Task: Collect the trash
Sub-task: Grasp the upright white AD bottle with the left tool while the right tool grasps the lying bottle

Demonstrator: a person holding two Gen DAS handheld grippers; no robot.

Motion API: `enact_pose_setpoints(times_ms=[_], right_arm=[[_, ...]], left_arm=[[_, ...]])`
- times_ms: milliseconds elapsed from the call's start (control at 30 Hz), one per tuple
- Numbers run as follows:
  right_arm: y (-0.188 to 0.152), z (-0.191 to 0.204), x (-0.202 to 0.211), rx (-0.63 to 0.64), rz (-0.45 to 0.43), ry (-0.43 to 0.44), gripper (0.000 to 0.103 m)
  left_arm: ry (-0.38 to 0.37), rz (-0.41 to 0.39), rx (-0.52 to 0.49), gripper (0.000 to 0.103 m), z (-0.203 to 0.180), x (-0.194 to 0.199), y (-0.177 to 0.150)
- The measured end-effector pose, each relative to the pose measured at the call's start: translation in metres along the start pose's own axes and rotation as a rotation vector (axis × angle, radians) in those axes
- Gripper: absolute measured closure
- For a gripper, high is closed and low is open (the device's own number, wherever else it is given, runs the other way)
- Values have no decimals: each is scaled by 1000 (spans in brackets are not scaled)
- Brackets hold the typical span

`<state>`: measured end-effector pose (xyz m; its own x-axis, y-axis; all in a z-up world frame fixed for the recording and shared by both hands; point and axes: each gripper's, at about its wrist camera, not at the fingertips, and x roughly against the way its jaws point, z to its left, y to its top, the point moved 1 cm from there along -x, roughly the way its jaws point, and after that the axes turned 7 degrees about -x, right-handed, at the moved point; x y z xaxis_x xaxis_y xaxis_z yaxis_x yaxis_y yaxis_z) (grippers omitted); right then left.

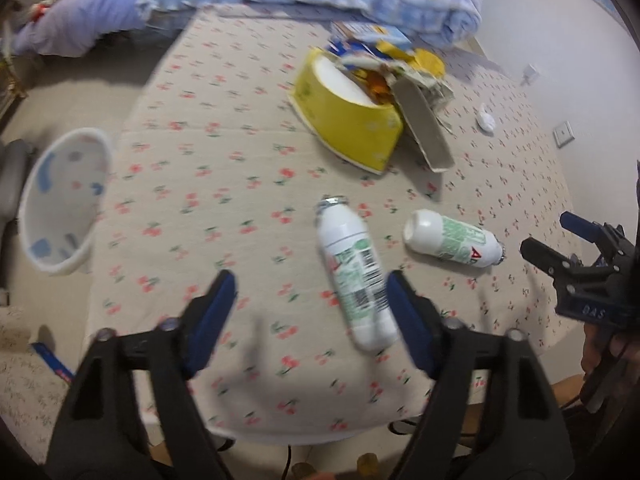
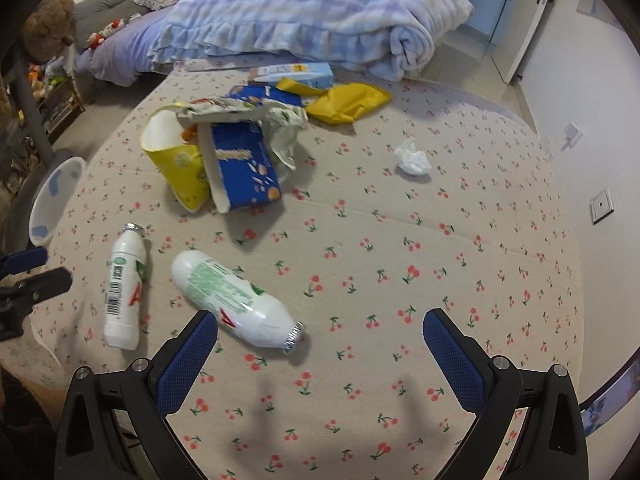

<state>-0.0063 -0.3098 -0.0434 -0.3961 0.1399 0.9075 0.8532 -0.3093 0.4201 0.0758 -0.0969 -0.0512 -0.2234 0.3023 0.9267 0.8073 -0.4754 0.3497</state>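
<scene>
At far left, little is seen in the white plastic waste bin [image 1: 60, 200]. Left gripper [image 1: 308, 316] fingers are spread by 1 white plastic bottle [image 1: 354, 276]; right gripper [image 2: 320, 344] fingers gape empty near another white bottle [image 2: 236, 300]. Yellow carton [image 2: 180, 168], blue box [image 2: 244, 168] and crumpled white tissue [image 2: 412, 160] remain uncollected on the cherry-print bed [image 2: 400, 260].

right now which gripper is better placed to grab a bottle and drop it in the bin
Left. The left gripper is open with the barcode bottle by its right finger, and the white bin sits off the bed's left side.
</scene>
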Motion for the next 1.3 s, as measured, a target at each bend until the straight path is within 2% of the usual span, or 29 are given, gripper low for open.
enact_pose_setpoints(times_ms=[100,167,267,300,333,567,700,900,1000,1167,1300], right_arm=[[0,-9,-4,-8,14,4,0],[0,-13,-8,-10,28,3,0],[1,-17,-17,-14,52,-5,2],[1,-18,-20,-16,60,-3,3],[2,-18,-21,-18,64,1,4],[6,-5,-23,-13,74,72,10],[8,14,-25,47,75,117,14],[12,45,-36,154,79,131,15],[9,61,-49,215,111,109,26],[2,73,-71,259,154,50,35],[-1,78,-77,262,169,43,52]], left_arm=[[-53,56,-4,45,-8,-22,5],[-73,78,-9,47,-14,-32,5],[-78,108,-20,51,-21,-45,3],[-80,117,-21,57,-22,-48,2],[-77,124,-19,58,-23,-51,1],[-67,97,-14,61,-17,-47,-2],[-54,58,-9,62,1,-30,-5],[-20,0,30,62,39,-3,-16],[-9,-11,57,62,54,2,-18],[13,-24,84,62,69,5,-28],[27,-30,105,62,80,9,-35]])
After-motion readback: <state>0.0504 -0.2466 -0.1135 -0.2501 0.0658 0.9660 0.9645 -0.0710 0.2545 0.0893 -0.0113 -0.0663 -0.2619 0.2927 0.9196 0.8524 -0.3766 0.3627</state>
